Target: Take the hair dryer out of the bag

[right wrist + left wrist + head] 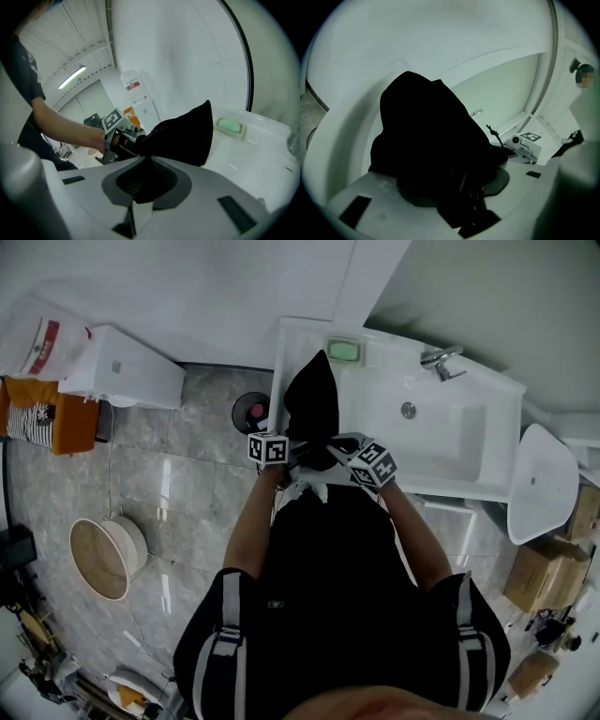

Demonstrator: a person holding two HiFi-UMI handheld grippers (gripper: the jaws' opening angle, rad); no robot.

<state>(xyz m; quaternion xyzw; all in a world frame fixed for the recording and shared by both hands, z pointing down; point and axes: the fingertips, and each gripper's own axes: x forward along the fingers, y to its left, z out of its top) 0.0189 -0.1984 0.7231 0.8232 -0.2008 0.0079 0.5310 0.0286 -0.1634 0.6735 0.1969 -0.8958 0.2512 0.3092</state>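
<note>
Hair dryer: not visible, likely inside the black bag (314, 404). Right tool (145, 180) is clenched on a fold of bag fabric at the near edge. Judged an anchor, so the bag can't slide or slump while the other side is worked. Left tool (457, 190) has its jaws spread wide with the bag's bulk between them and no clear pinch, so it reads as released. It is probably set at the mouth end to open it or reach in. A thin drawstring (494, 136) sticks out at the bag's right in the left gripper view. In the head view both tools meet at the bag's lower end, centre frame, just beside each other. The bag sits on the white worktop (292, 348) with one corner peaked up, left of the sink (450, 432). Soap dish (344, 351) lies just past the bag's tip at the top of the worktop. Tap (441, 362) is at the sink's upper right. Extraction looks not yet begun, and the mouth needs opening first.
</note>
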